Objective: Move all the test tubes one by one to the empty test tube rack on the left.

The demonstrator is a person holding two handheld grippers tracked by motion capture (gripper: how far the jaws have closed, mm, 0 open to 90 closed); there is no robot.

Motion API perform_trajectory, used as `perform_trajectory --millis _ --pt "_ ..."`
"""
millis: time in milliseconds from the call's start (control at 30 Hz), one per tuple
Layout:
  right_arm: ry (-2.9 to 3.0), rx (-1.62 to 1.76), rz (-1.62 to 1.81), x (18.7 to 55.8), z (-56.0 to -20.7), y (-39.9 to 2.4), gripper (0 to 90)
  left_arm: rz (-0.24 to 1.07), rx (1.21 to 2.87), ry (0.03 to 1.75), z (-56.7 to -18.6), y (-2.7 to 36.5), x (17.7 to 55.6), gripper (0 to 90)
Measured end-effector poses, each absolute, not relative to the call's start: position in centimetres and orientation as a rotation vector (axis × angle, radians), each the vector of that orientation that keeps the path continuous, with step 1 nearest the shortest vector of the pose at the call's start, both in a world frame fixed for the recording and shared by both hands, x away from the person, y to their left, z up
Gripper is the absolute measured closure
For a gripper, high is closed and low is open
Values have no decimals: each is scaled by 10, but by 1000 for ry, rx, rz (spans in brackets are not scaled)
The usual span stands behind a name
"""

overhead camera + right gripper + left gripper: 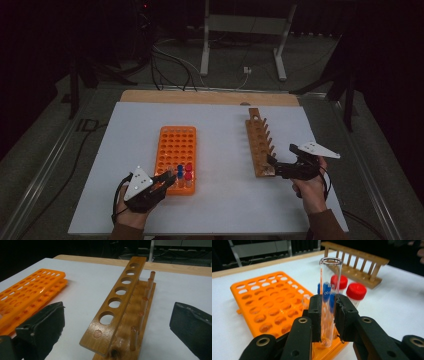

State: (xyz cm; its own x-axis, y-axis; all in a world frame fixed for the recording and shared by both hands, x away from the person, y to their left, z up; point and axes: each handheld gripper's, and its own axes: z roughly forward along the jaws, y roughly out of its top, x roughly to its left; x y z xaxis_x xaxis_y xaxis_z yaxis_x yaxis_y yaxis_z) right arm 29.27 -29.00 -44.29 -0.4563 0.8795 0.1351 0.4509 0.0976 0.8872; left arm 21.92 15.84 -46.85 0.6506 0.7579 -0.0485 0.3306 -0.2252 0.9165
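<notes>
The left gripper (pixel 328 315) has its jaws pinching a clear glass test tube (pixel 330 290), upright, at the near end of the orange plastic tube rack (pixel 259 302); the brown wooden rack (pixel 120 305) lies well to the right on the white bench (pixel 220 135), nearer the right gripper (pixel 117 327), whose jaws stand spread astride its near end.

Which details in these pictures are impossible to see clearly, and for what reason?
- Left gripper view: the print on the blue-capped tube is blurred behind the clear glass test tube.
- Left gripper view: the left hand-held gripper covers the near edge of the orange plastic rack.
- Right gripper view: the picture edge cuts off the near end of the brown wooden rack.
</notes>
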Motion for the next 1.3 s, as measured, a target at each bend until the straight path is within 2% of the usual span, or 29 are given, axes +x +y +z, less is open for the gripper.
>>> perform_trajectory --millis 400,733,1300 --pt "1944 1291 1324 292 -443 -290 0 522 1811 882 -476 158 221 768" --pt "1958 1295 1315 291 -446 -290 0 490 1949 944 -489 151 226 772" --pt "1959 1291 1326 287 -450 -291 0 479 1995 987 -491 147 228 773"
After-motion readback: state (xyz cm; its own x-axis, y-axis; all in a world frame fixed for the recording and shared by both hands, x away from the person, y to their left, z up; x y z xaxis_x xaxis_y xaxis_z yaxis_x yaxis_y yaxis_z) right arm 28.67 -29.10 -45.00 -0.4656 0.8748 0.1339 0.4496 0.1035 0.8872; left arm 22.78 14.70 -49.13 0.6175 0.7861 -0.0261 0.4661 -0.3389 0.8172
